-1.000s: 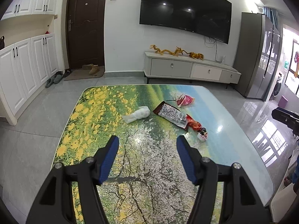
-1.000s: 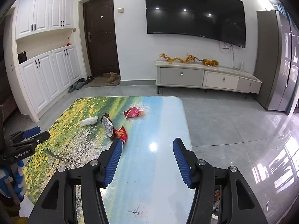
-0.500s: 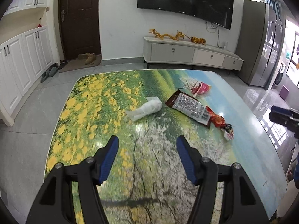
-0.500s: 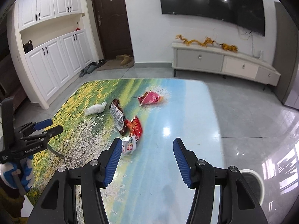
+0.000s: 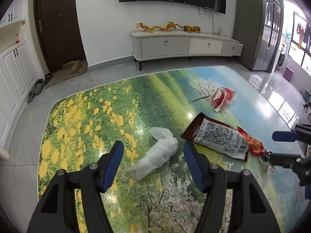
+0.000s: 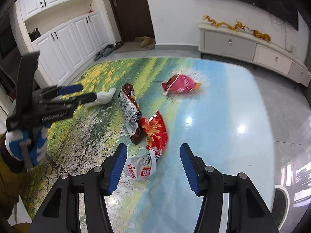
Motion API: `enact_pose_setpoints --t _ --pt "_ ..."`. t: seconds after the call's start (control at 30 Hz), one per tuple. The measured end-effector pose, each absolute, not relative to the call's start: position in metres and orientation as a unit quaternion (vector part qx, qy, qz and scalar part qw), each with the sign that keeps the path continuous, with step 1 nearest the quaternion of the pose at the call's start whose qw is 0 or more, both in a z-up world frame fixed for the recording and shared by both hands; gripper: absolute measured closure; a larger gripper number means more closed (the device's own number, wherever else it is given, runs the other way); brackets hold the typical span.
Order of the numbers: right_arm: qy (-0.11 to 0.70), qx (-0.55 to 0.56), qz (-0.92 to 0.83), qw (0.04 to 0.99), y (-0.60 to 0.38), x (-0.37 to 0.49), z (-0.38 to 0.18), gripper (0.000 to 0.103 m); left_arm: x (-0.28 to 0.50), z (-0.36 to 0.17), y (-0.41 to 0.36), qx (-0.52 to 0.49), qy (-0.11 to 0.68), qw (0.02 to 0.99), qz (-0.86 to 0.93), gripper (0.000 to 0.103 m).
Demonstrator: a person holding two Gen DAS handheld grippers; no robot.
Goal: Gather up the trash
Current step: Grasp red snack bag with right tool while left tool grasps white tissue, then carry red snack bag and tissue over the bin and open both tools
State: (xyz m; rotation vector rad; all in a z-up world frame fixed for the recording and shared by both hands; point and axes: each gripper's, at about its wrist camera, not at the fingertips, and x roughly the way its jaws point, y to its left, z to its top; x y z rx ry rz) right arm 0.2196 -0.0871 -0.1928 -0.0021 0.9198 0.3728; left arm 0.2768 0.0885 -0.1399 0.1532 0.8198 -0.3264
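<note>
Blue-padded jaws of the left gripper (image 5: 153,165) stand apart above the surface (image 5: 93,116), nothing pressed between them; a crumpled white tissue (image 5: 157,155) lies on the surface in the gap, clear of both pads. Just to the right of the tissue lies a brown snack packet (image 5: 217,137), label side up, its far end overlapping a red chip bag (image 5: 252,143). Farther back, on its own, rests a crumpled pink wrapper (image 5: 221,97). The right gripper (image 6: 153,167) also hangs with its jaws spread and empty; below and between them lies a white and red wrapper (image 6: 140,167), touching the near end of the red chip bag. All the bags look flat or crumpled, and whether anything is inside them cannot be told. In the right wrist view, a gloved hand (image 6: 25,145) holds the left gripper at the left edge.
</note>
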Motion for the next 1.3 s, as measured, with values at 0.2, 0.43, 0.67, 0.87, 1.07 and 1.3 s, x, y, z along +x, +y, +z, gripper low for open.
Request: enact_pose_setpoints --t 0.2,0.43,0.67,0.87,1.07,1.3 --pt "0.462 0.005 0.18 0.868 -0.081 0.236 -0.211 0.055 0.288 -0.158 0.086 0.074 0.419 0.892 -0.154 0.042" --pt "0.472 -0.005 0.177 0.863 -0.08 0.233 -0.216 0.08 0.277 -0.168 0.088 0.061 0.429 0.888 -0.155 0.08" --pt "0.46 -0.007 0.157 0.874 -0.091 0.21 -0.206 0.082 0.251 -0.162 0.096 0.036 0.42 0.892 -0.163 0.09" --pt "0.437 0.0 0.144 0.888 -0.102 0.186 -0.185 0.082 0.215 -0.141 0.106 0.005 0.398 0.901 -0.171 0.091" --pt "0.415 0.01 0.142 0.899 -0.104 0.164 -0.164 0.082 0.172 -0.121 0.108 0.009 0.371 0.912 -0.177 0.091" --pt "0.381 0.012 0.128 0.916 -0.115 0.137 -0.14 0.082 0.134 -0.09 0.125 0.0 0.335 0.927 -0.168 0.091"
